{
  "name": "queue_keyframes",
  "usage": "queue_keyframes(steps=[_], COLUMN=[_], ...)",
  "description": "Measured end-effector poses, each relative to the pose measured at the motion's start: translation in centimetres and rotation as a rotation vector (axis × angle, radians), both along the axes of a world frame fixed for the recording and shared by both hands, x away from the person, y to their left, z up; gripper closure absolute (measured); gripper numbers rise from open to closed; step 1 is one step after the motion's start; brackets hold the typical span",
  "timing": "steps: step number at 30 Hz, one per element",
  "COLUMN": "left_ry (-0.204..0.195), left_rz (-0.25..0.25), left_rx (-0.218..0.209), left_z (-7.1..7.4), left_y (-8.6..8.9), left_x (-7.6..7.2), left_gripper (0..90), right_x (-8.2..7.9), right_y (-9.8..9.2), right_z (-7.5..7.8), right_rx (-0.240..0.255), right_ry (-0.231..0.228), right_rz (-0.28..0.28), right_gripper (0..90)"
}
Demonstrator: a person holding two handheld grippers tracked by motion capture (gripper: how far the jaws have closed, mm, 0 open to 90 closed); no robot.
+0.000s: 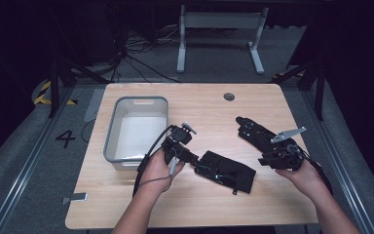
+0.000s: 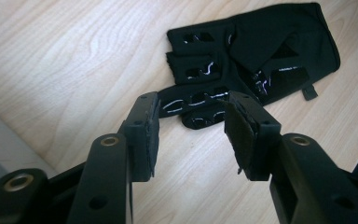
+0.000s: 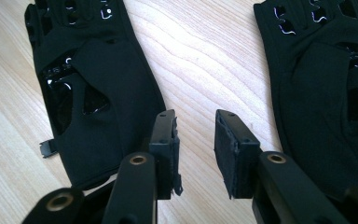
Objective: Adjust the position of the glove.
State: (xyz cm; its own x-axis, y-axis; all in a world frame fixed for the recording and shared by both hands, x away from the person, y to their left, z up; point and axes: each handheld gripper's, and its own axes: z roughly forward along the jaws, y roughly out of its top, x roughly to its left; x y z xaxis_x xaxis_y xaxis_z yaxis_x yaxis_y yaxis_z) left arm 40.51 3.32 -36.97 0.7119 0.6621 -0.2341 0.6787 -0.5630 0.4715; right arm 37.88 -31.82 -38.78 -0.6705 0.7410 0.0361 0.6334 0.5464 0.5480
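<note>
Gloves, two, black fabric with glossy print: near black glove (image 1: 226,171) mid-worktop, far black glove (image 1: 258,134) to its right. Left tongs (image 2: 193,133) gape empty over the near glove's finger ends; right tongs (image 3: 196,149) gape empty between both. Pinch fabric edge low. Pale wooden worktop (image 1: 209,105); grey plastic bin (image 1: 135,129) left; dark room.

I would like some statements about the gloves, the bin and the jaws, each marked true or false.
1. Two black gloves lie on the table. True: left glove, right glove.
2. The bin holds a glove. False: it holds no glove.
3. The left gripper has its jaws apart, at the left glove's finger end. True.
4. The right gripper clamps a glove. False: its jaws stand open over bare wood between the gloves.
5. The gloves overlap. False: they lie apart.
</note>
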Motion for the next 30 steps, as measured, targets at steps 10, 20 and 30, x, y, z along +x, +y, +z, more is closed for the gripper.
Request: queue_keyframes(steps=[10,20,30], left_ry=[0.036,0.077,0.149], left_rz=[0.092,0.117,0.114], left_rx=[-0.031,0.01,0.114], left_z=[-0.7,-2.8,-4.6], left_y=[0.2,-2.1,-2.7], left_x=[0.9,2.1,2.9], left_gripper=[55.0,51.8,51.6], right_x=[-0.4,-1.1,-1.6], right_y=[0.3,0.9,1.7], right_z=[0.0,-0.9,-1.7], right_rx=[-0.001,-0.016,-0.033], right_ry=[-0.008,0.015,0.036], right_rz=[0.0,0.01,0.028], right_gripper=[68.0,67.4,66.5])
